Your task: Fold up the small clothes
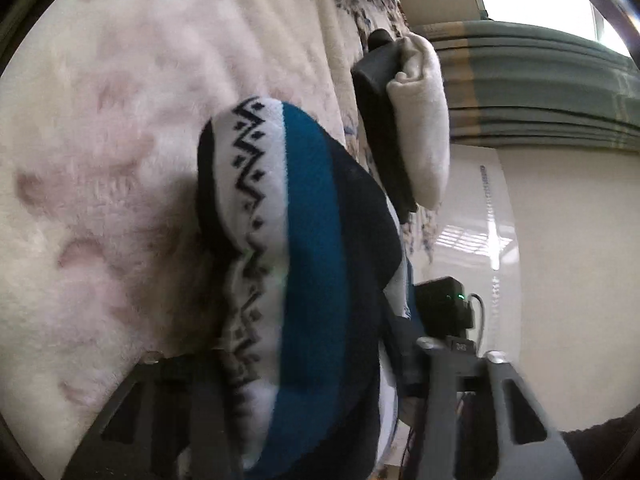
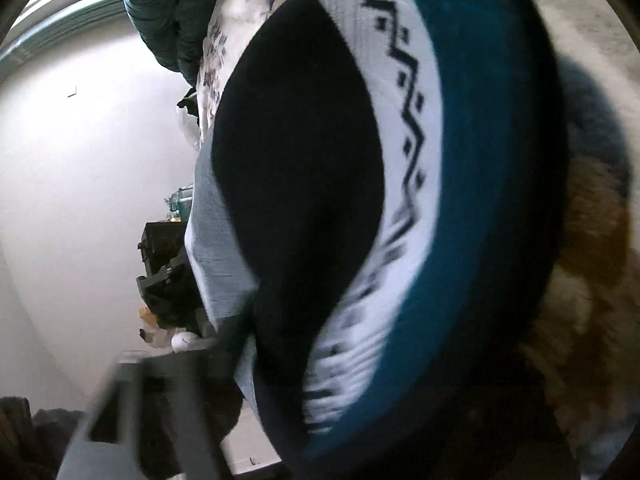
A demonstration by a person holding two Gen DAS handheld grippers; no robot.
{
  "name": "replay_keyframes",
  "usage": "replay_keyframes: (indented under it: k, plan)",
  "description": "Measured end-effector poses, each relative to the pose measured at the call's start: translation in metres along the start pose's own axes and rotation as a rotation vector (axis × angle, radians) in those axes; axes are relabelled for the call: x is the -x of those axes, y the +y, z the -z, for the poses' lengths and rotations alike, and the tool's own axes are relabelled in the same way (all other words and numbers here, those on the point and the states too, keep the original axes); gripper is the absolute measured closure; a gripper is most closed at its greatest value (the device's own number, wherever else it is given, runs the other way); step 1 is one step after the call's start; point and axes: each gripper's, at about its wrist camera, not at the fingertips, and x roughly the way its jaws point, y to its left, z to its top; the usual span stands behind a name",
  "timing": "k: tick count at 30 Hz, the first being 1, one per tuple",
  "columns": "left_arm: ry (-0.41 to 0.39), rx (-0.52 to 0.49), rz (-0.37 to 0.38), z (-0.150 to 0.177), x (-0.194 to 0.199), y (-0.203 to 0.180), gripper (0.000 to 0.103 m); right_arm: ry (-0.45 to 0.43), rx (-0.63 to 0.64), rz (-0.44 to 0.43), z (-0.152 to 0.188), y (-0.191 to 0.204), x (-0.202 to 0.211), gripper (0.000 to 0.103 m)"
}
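Observation:
A small knitted garment (image 1: 308, 260) with navy, teal and white bands and a black zigzag pattern fills the space between my left gripper's (image 1: 312, 380) fingers (image 1: 516, 412), and the gripper is shut on it. It lies against a fluffy cream blanket (image 1: 120, 140). The same garment (image 2: 400, 200) fills the right wrist view, held between my right gripper's (image 2: 312, 392) fingers (image 2: 132, 412), which are shut on it. A folded white and black cloth (image 1: 408, 128) lies beyond, at the blanket's edge.
A floral sheet (image 1: 360, 12) borders the blanket. A white wall (image 1: 560, 280) and grey-green curtains (image 1: 540, 88) stand to the right. Dark equipment (image 2: 164, 272) and a teal garment (image 2: 168, 12) show in the right wrist view.

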Motion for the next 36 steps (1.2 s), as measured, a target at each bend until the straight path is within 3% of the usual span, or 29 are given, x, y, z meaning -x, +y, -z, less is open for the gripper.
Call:
replay_keyframes:
  k: [3,7,14,20,23,27,31,33,35,36]
  plan:
    - [-0.006,0.001,0.0,-0.005,0.007,-0.016,0.07,-0.051,0.002,-0.008,0.007,0.009,0.007,0.063]
    - [0.007,-0.026,0.01,-0.021,0.014,-0.053,0.073,-0.106,0.024,-0.024,0.016,0.038,0.03,0.065]
    - [0.035,-0.165,0.031,-0.096,-0.009,-0.167,0.073,-0.232,0.065,-0.023,-0.003,0.102,0.106,0.066]
    - [0.048,-0.277,0.034,-0.212,-0.076,-0.252,0.073,-0.373,0.09,0.015,-0.081,0.147,0.191,0.066]
    - [0.061,-0.305,0.005,-0.256,-0.113,-0.261,0.072,-0.424,0.075,0.041,-0.138,0.144,0.218,0.066]
    - [0.124,-0.314,-0.12,-0.306,-0.173,-0.249,0.071,-0.453,0.028,0.11,-0.205,0.126,0.24,0.066]
    - [0.148,-0.303,-0.17,-0.323,-0.187,-0.235,0.064,-0.43,0.001,0.203,-0.247,0.111,0.257,0.062]
    - [0.121,-0.313,-0.196,-0.319,-0.177,-0.237,0.062,-0.407,-0.006,0.259,-0.258,0.094,0.263,0.049]
    - [0.071,-0.329,-0.226,-0.311,-0.165,-0.242,0.059,-0.411,-0.007,0.332,-0.266,0.112,0.258,0.044]
    - [0.042,-0.345,-0.265,-0.307,-0.159,-0.245,0.047,-0.416,-0.014,0.384,-0.283,0.124,0.256,0.036]
